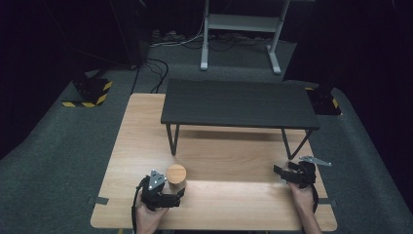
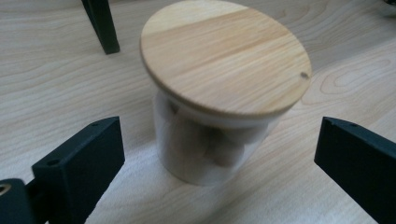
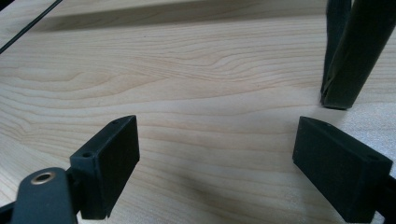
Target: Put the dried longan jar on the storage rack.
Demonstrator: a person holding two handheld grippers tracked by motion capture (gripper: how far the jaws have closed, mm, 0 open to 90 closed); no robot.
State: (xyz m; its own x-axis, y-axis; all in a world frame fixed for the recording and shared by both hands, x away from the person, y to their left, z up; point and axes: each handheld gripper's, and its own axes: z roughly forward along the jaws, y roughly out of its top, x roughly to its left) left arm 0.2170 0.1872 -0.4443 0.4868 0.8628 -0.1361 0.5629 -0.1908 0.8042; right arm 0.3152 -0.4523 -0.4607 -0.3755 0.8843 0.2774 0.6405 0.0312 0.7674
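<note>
A clear glass jar [image 2: 205,149] with a round wooden lid [image 1: 176,173] stands upright on the light wooden table [image 1: 234,195], near its front left. My left gripper [image 1: 181,193] is low beside it and open; in the left gripper view the jar stands between and just beyond the two spread jaws, touching neither. Pale rounded pieces show inside the glass. My right gripper [image 1: 277,170] is open at the table's front right, with bare tabletop [image 3: 210,140] between its jaws.
A low black shelf [image 1: 238,103] on thin metal legs stands across the back half of the table. One of its legs [image 3: 348,60] is just ahead and right of my right gripper, another [image 2: 102,25] behind the jar. Grey carpet surrounds the table.
</note>
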